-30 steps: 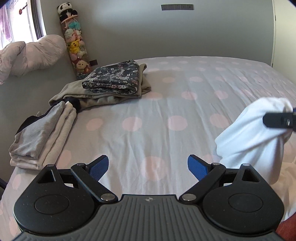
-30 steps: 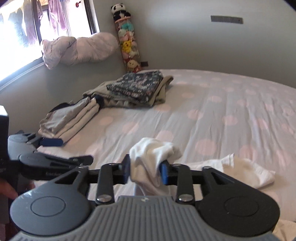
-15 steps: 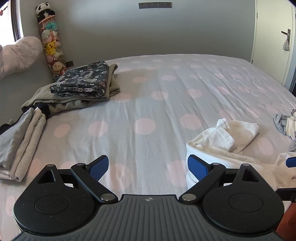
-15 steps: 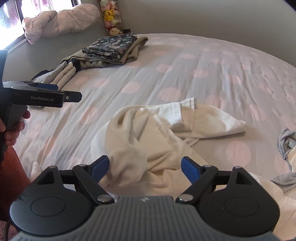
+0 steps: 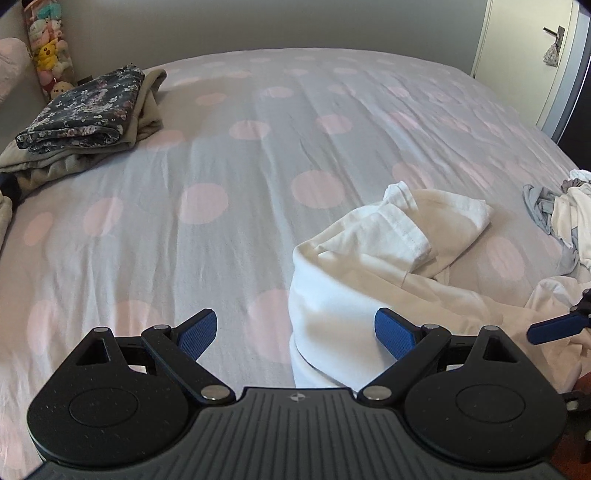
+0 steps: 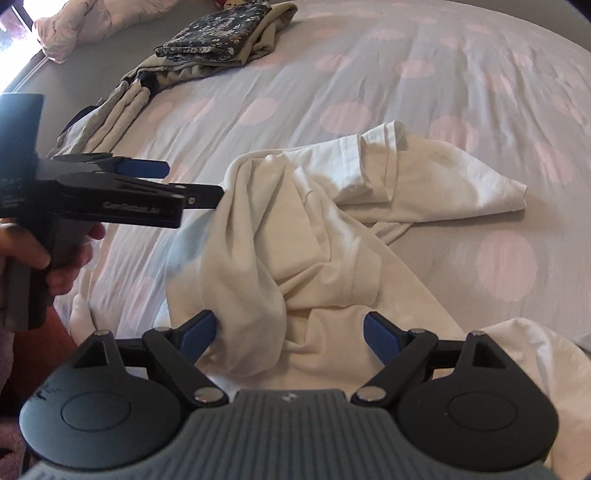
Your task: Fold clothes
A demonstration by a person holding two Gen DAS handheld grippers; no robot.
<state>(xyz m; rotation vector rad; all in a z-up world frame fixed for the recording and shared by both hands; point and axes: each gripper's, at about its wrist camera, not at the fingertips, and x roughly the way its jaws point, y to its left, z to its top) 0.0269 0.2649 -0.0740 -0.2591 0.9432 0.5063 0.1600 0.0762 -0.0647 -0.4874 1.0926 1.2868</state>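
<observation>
A crumpled white T-shirt (image 5: 388,236) (image 6: 332,221) lies on the bed near its front edge, one sleeve folded over on top. My left gripper (image 5: 295,334) is open and low over the sheet; the shirt's left edge bulges in beside the right pad, unpinched. It also shows in the right wrist view as the left gripper (image 6: 184,182), held by a hand and pointing at the shirt's left side. My right gripper (image 6: 290,332) is open over the shirt's near part. A fold of cloth rests against its left pad, and one right fingertip (image 5: 554,330) shows from the left wrist.
The grey sheet with pink dots (image 5: 258,166) covers the bed. A folded floral garment on khaki cloth (image 5: 85,107) (image 6: 218,33) lies far left, with a grey and beige folded stack (image 6: 110,114) beside it. Loose grey and white clothes (image 5: 561,210) lie at the right edge.
The right gripper opened and let go of the white shirt, which dropped in a heap on the bed. Both grippers came down and tilted toward it.
</observation>
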